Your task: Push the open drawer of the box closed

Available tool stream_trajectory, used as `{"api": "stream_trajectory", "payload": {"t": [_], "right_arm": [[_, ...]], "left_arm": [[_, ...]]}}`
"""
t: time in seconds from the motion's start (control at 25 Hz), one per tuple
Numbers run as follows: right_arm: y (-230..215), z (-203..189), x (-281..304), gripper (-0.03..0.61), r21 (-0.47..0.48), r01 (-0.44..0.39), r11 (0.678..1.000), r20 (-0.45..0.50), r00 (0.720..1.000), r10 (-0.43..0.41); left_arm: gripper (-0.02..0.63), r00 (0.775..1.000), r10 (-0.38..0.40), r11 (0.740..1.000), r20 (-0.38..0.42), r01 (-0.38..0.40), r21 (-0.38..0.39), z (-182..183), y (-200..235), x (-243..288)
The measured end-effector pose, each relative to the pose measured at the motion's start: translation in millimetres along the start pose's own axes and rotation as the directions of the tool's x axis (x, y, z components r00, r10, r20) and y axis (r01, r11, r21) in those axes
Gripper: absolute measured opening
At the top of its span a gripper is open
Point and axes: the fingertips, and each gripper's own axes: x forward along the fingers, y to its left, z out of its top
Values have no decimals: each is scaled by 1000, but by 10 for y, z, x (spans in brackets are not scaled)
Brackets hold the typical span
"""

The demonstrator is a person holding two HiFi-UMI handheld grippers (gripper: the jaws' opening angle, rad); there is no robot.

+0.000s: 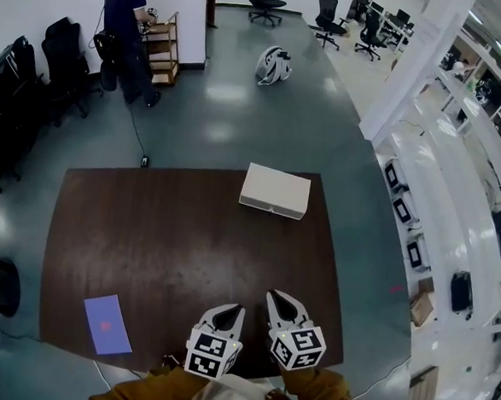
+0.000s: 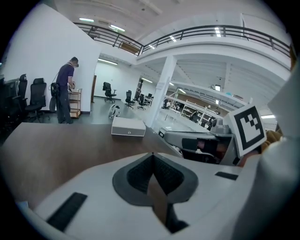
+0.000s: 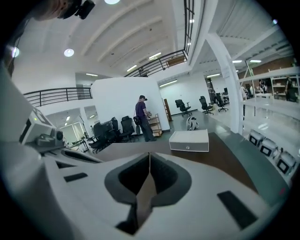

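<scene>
The fingers of the left gripper (image 2: 152, 155) are found pressed together at their tips, with nothing between them; the same is recorded for the right gripper (image 3: 149, 155), whose pads meet along one line and clamp on nothing. In the head view both grippers are seen side by side at the lower centre of the frame, above the near edge of the dark brown table (image 1: 146, 230), well apart from the box (image 1: 274, 191). The box is located at the upper right part of the tabletop, near the far edge; its front face carries a small round knob, and the drawer front appears flush with the body. No contact between either gripper and the box is observed. A purple sheet (image 1: 107, 323) is noted lying flat at the lower left of the table. Beyond the table, at the upper left of the frame, a person (image 1: 126, 24) is seen standing at a wooden shelf cart (image 1: 162, 50).
</scene>
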Motion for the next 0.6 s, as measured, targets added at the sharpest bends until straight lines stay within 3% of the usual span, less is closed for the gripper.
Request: {"api": "stream_trajectory", "payload": {"t": [0.6], "right_arm": [[350, 123, -549, 6, -18, -26, 999, 70, 997, 27]], "left_arm": [[6, 1000, -11, 1000, 27, 12, -13, -49, -248, -321]]}}
